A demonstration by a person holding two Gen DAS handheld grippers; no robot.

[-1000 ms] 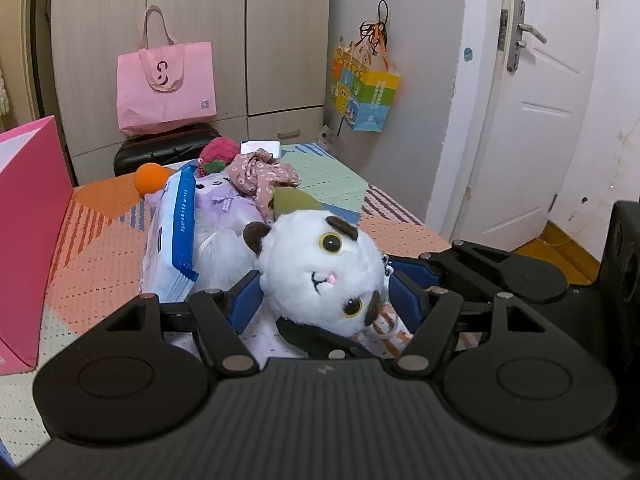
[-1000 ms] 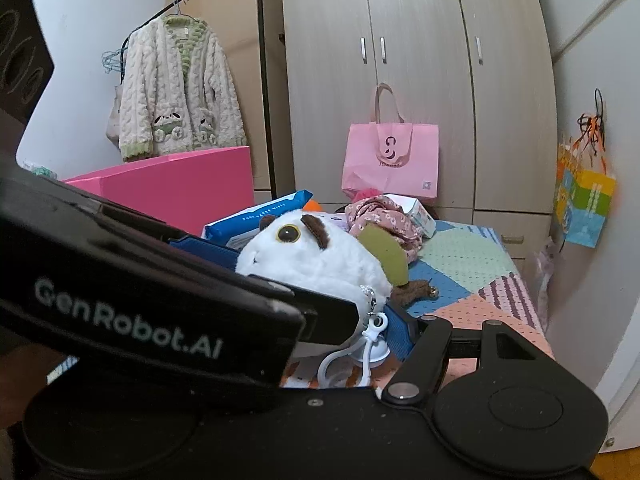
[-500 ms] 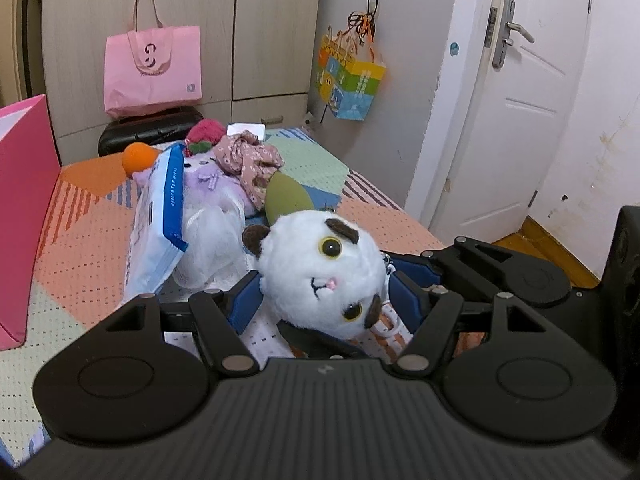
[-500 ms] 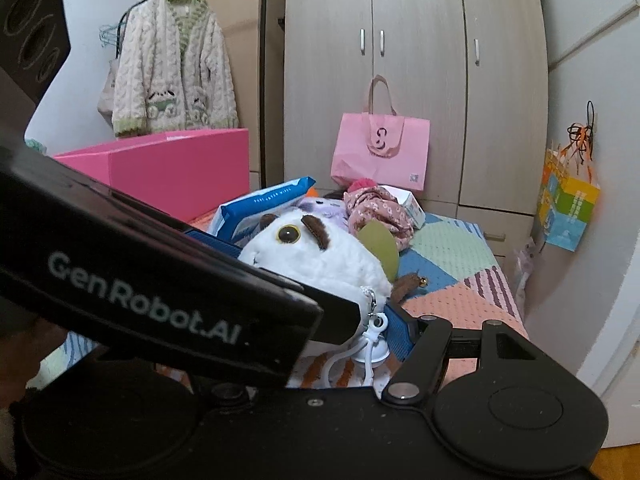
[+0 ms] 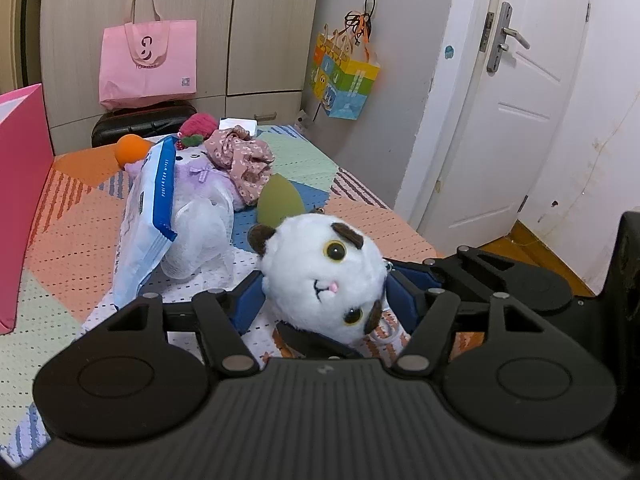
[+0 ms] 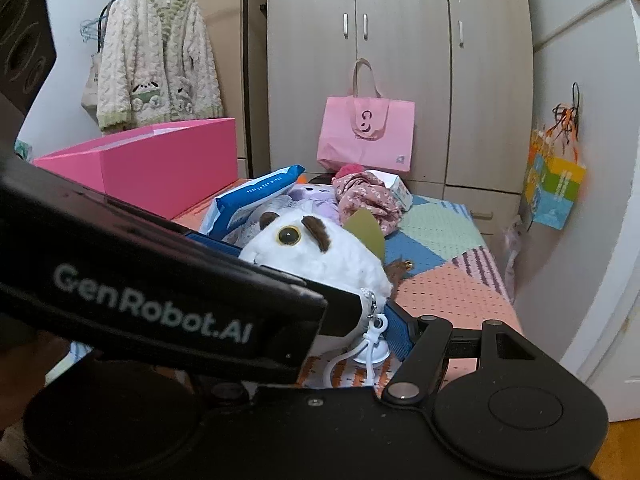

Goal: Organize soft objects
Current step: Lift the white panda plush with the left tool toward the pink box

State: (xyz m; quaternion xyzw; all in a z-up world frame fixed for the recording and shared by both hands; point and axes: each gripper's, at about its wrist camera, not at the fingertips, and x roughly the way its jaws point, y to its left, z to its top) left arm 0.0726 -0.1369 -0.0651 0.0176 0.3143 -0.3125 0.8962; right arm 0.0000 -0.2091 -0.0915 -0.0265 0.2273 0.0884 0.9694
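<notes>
Two grippers share one white cat plush (image 5: 320, 280), nearest on the patchwork bed (image 5: 72, 236).
Left gripper (image 5: 324, 300) is closing, its blue pads against the plush's sides; right gripper (image 6: 352, 300) seems to clasp it too, its left finger hidden. Just beyond lie a wet-wipes pack (image 5: 148, 216), a lilac plush (image 5: 200, 168) and floral cloth (image 5: 244, 160); the pink box (image 6: 160, 160) stands far left. Likely next: carry the cat there, squeezing gently.

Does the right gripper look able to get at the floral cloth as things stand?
Probably not yet: the white cat plush sits right at the right gripper, and the floral cloth lies beyond it on the bed.
</notes>
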